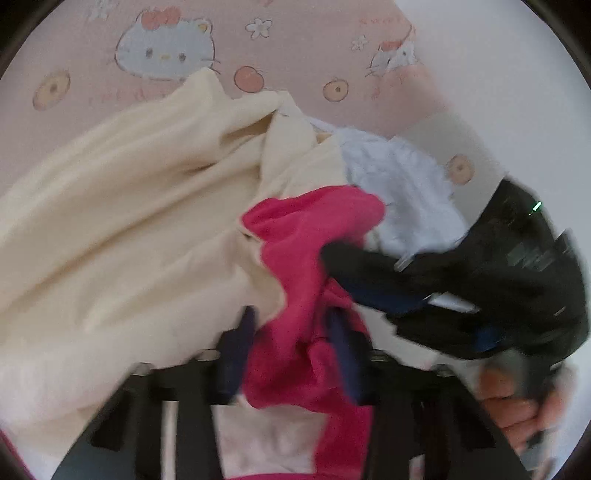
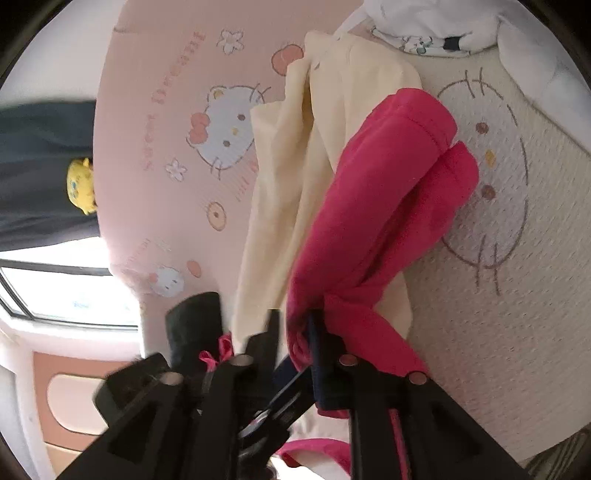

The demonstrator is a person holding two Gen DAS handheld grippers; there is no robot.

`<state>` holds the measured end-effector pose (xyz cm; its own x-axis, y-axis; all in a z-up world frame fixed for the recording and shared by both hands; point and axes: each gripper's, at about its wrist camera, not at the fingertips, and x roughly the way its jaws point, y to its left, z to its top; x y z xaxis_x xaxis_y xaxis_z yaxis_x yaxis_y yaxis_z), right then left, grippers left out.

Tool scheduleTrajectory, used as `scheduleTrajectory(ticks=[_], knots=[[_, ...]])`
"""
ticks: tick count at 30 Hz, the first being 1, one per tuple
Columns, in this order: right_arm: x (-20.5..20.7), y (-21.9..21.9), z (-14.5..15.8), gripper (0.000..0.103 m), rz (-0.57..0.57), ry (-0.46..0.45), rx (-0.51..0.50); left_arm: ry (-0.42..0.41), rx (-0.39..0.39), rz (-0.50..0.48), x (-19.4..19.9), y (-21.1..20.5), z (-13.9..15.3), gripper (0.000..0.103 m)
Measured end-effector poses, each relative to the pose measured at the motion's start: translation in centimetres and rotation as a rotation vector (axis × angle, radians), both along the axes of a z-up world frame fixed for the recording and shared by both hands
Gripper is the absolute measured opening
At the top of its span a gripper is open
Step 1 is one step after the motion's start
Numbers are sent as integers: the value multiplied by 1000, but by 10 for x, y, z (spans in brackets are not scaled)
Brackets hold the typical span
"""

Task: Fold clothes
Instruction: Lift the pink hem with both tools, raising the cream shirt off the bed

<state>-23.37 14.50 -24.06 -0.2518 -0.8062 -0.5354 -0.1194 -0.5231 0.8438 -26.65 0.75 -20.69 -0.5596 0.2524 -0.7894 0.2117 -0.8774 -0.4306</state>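
- Folding has barely begun, by my reading: no garment in either view lies flat or squared off, and nothing looks stacked as finished.
- The magenta garment [image 1: 306, 236] is bunched and twisted, lifted off the pink cartoon-cat bedsheet [image 1: 110, 48] and strung between the two grippers.
- The left gripper [image 1: 291, 332] has its dark blue pads [image 1: 341, 343] drawn in on a wad of that magenta cloth, which fills the gap between them.
- The right gripper [image 2: 295, 343] likewise has a twisted rope of the magenta garment [image 2: 373, 206] pinched at its blue pad [image 2: 317, 354]; in the left wrist view it reaches in from the right, and a hand [image 1: 517, 410] on its grip shows below.
- The cream garment [image 1: 122, 221] lies crumpled across the bed, one edge hanging close against the magenta piece; whether it is caught up in either grip I cannot tell, as the left view is blurred there.
- A white fluffy garment [image 1: 399, 184] sits heaped beyond it, unfolded.
- The right wrist view also shows white clothing with a small print [image 2: 424, 33] bundled at the bed's far end, beside a cream cat-face quilt [image 2: 509, 221].
- Left to do, as I judge it: separate the magenta piece, spread it flat, fold it, then take on the cream and white items.
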Motion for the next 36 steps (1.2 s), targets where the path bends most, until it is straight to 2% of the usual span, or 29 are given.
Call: scheduleTrajectory(ticks=[1,4,6,9,13,16,20,23,24,27,29,30,32,34,36], knots=[[0,3,-2,48,-22,-13,-15,-26,-30,-3,-2,1,-4,28],[-1,14,-4,53,-91,-37,8,-43,-44,8,-2,-3,-10,28],[1,28,-5,56,-156,-48,62,-45,-39,21,-2,-8,-11,28],[5,42,-19,63,-231,-125,66,-46,-22,38,-2,-14,-12,28],[2,44,-32,65,-276,-170,146,-32,15,53,0,-19,-11,24],[-5,34,-31,65,-257,-146,164,-28,32,45,0,-21,-10,24],[-19,17,-21,65,-239,-59,170,-28,61,32,-1,-27,-11,24],[-27,0,-20,65,-196,-63,204,-32,87,22,-2,-30,-12,24],[-30,-6,-21,64,-179,-71,217,-34,98,20,-2,-31,-12,24],[-31,-16,-19,54,-178,-65,256,-16,54,-9,-2,-27,-4,24],[-30,-18,-14,42,-190,-43,278,-8,-23,-34,-3,-20,4,24],[-29,-18,-10,39,-197,-21,301,-3,-65,-50,-4,-14,9,26],[-28,-19,3,30,-212,51,348,15,-102,-69,-3,-7,18,31],[-27,-20,15,25,-219,126,377,40,-106,-59,0,-4,26,36],[-24,-18,24,24,-217,187,336,65,-81,-48,2,-7,34,38]])
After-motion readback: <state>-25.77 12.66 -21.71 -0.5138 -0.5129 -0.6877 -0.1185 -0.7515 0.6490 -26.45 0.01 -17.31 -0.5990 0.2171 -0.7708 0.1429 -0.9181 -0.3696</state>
